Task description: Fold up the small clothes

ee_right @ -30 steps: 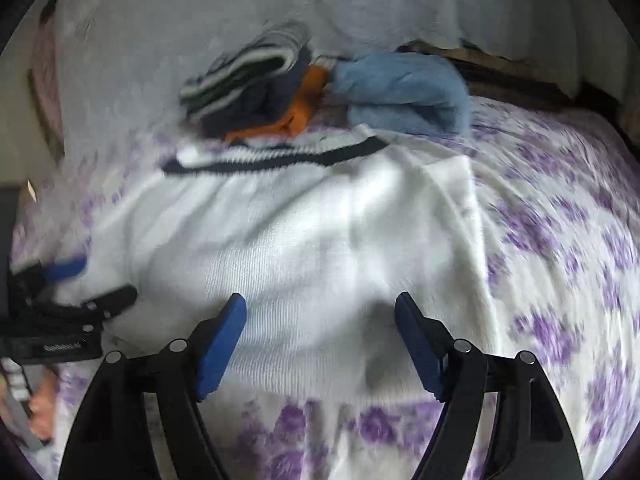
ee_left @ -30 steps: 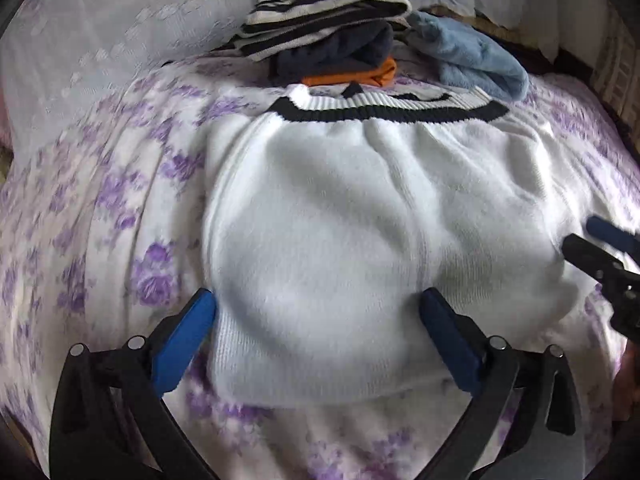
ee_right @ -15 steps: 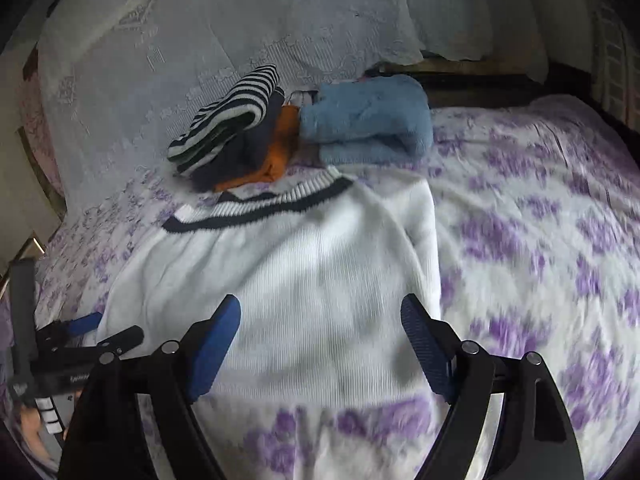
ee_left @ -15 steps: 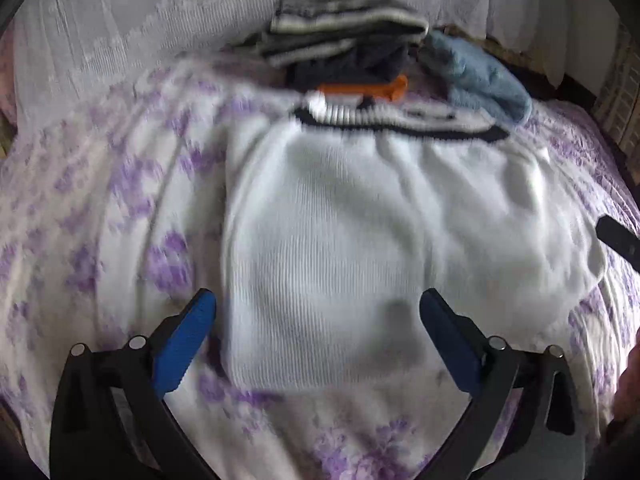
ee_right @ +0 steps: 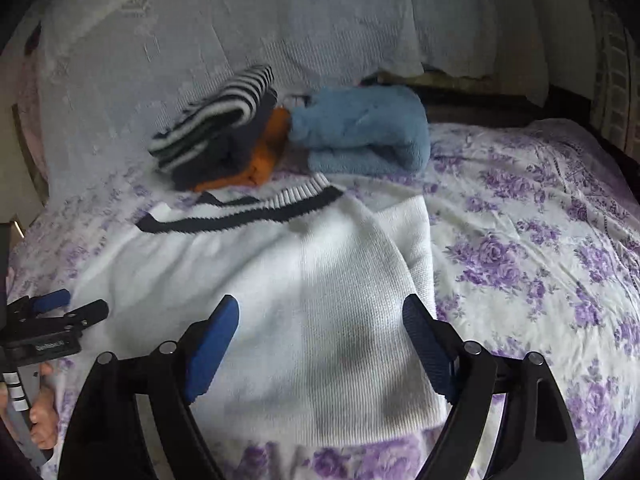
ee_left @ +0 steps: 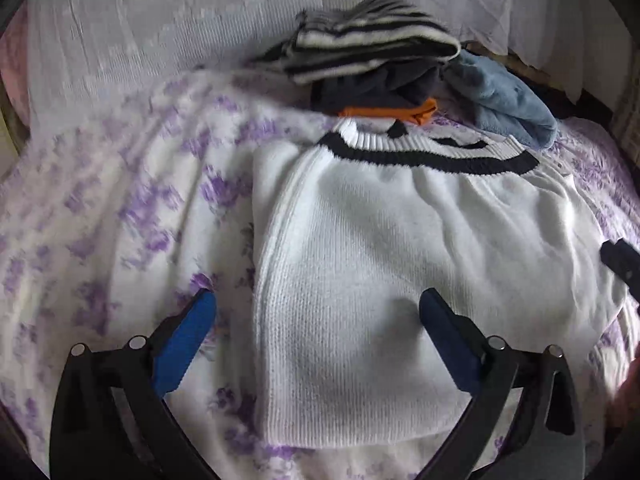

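Left tongs (ee_left: 316, 320) spread wide, holding nothing, hovering over the near left part of a white knitted sweater (ee_left: 400, 280); left blue pad (ee_left: 184, 344) above the floral bedspread (ee_left: 100, 220) just beside the sweater's left edge, right pad over the knit itself. Right tongs (ee_right: 320, 328) likewise wide apart and empty, both blue pads (ee_right: 212, 344) hanging over the sweater's near right portion, close to its hem.

Seen from the right wrist, left tongs (ee_right: 60, 308) poking in at the far left edge, low beside the sweater's side, with a bit of the person's hand (ee_right: 40, 416) on the handle below. Seen from the left wrist, only a dark tip of the right tongs (ee_left: 620, 260) at the right border, by the sweater's other side.

Sweater (ee_right: 260, 280) lying flat on the bed, sides tucked in over the body, ribbed band with a black stripe at the far end, plain white hem nearest the cameras.

Beyond the striped band, a small pile: black-and-white striped garment (ee_left: 372, 44) on top, dark garment (ee_left: 376, 88) under it, orange piece (ee_left: 392, 114) at the bottom, touching or nearly touching the sweater's far edge. Folded fluffy blue garment (ee_right: 360, 132) just to the right of the pile. White lace cloth (ee_right: 240, 20) draped behind it all.
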The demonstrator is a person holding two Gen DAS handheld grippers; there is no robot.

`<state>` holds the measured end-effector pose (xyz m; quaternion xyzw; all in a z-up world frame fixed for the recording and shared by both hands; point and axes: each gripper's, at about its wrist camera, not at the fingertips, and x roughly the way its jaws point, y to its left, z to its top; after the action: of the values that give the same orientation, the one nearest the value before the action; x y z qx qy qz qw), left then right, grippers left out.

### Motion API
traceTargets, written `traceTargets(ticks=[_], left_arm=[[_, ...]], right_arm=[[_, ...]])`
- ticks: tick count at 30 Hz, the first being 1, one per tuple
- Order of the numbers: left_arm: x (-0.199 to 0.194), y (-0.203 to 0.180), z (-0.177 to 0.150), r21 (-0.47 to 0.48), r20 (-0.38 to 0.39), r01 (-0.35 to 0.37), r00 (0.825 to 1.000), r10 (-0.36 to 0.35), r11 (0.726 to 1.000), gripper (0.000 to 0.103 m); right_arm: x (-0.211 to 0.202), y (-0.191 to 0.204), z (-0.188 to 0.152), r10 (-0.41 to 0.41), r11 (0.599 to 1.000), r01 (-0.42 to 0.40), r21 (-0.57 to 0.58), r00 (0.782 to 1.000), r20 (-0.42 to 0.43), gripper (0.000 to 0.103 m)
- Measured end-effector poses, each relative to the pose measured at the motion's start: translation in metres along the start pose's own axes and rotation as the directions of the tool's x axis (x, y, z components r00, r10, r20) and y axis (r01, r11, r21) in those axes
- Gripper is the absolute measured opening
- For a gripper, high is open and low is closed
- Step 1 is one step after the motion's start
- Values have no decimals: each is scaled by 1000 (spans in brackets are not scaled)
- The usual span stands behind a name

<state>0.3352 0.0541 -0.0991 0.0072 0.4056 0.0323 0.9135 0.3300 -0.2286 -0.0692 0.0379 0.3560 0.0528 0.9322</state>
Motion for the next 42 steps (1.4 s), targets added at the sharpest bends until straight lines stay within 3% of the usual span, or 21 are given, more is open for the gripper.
traceTargets(ticks=[2,4,5,7,9,12,15,25,28,30,34,36,39,40,42], left_arm=[[-5,2,1,-6,18,-24,1000,24,1000,99],[-2,10,1,-34,3,-44,999,44,998,99],[1,12,0,-43,-12,-53,999,52,998,99],[10,17,0,-67,-48,-38,998,35,997,99],[7,18,0,-66,-38,-43,998,40,997,99],[2,13,-1,-39,-13,-71,997,71,997,99],[-5,7,-2,-14,11,-81,997,81,997,99],[-24,-4,-7,24,68,-51,996,49,998,99],[-14,-13,-10,70,36,-64,997,61,996,99],[1,-20,-14,113,-28,-79,996,82,990,99],[-6,-21,-14,111,5,-84,996,84,990,99],[-15,-19,-13,95,39,-53,998,50,994,99],[-16,-16,-12,83,42,-48,998,45,995,99],[-6,-14,-13,80,1,-60,998,61,995,99],[12,-8,-12,41,-86,-1,996,4,999,99]], right_arm=[[0,-1,-5,-28,1000,27,-15,999,-26,85],[16,-4,-14,-53,998,50,-27,990,-128,87],[18,-3,-17,-56,998,52,-34,989,-140,89],[13,-1,-15,-58,998,53,-41,992,-115,89],[7,-2,-15,-55,998,54,-23,995,-86,89],[-15,-5,-9,-35,999,35,5,999,27,89],[-21,-1,-7,-8,1000,9,-8,998,58,89],[-9,24,-15,5,993,-4,-121,1000,10,89],[5,30,-19,3,988,-14,-151,997,-71,89],[15,31,-21,-9,988,-11,-156,991,-130,89],[-6,25,-16,22,994,-23,-111,1000,-18,89],[-13,24,-14,23,995,-20,-101,999,27,89],[7,17,-15,-18,996,11,-93,997,-72,91],[22,11,-17,-17,998,6,-68,988,-157,92],[20,5,-15,20,999,-25,-32,989,-147,93]])
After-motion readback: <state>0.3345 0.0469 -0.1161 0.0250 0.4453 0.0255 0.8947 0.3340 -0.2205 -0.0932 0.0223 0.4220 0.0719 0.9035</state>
